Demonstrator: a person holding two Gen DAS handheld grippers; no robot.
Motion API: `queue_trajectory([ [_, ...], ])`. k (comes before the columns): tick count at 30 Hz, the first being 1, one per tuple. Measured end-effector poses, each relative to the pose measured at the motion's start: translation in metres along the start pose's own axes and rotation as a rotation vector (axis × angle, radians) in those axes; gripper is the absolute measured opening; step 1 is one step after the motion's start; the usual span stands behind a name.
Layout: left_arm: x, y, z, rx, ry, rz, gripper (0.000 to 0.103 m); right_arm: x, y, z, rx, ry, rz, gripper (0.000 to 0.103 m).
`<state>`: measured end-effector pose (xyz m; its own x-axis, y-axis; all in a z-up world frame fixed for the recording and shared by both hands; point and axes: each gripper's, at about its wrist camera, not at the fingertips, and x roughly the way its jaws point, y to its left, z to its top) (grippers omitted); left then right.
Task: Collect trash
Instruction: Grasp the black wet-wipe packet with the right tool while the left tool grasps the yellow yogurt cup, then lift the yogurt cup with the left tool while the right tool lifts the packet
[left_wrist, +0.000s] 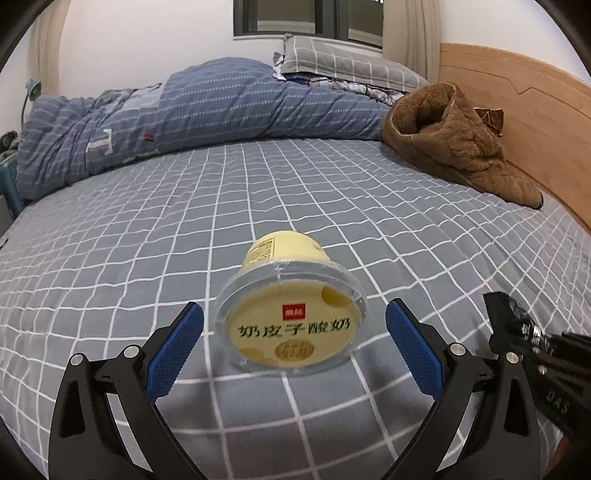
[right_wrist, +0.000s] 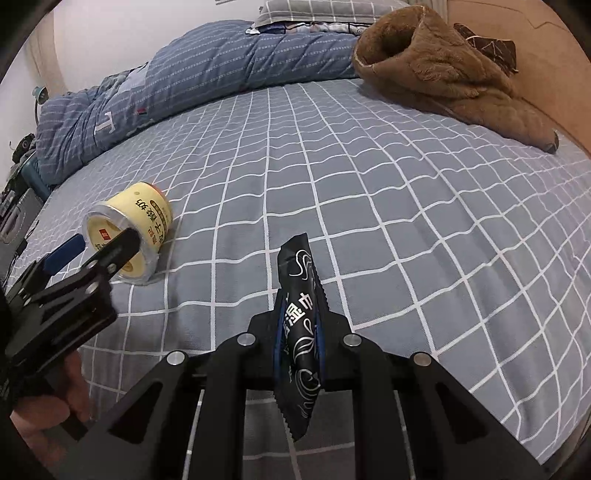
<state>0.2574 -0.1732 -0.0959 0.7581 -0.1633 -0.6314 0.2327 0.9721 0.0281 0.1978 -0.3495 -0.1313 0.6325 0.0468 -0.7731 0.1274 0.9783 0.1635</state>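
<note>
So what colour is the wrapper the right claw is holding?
Black with silver swirls and lettering: the flat black foil wrapper, clearest in the right wrist view.

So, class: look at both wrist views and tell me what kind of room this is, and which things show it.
Most likely a bedroom. A bed with a checked grey sheet fills both views, a rolled blue quilt and a pillow lie at its far side, and a wooden headboard runs along the right.

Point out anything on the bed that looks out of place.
A yellow yogurt cup lies tipped on its side on the checked sheet, lid still on, nothing spilled. A brown fleece garment sits crumpled by the headboard.
</note>
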Motion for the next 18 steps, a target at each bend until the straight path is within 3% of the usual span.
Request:
queue_trajectory([
  [7,0.018,0.003,0.005,-0.019,0.033,0.007,0.097,0.005,-0.002,0.001,-0.001,0.005,0.009,0.013],
  [8,0.021,0.004,0.005,-0.019,0.042,0.008,0.096,0.005,-0.002,0.001,0.0,0.005,0.009,0.013],
  [9,0.023,0.005,0.005,-0.02,0.051,0.013,0.088,0.006,-0.001,0.001,0.001,0.005,0.01,0.013],
  [18,0.017,0.009,0.002,-0.034,0.068,0.02,0.086,0.002,0.005,0.002,-0.013,0.002,0.009,0.013],
])
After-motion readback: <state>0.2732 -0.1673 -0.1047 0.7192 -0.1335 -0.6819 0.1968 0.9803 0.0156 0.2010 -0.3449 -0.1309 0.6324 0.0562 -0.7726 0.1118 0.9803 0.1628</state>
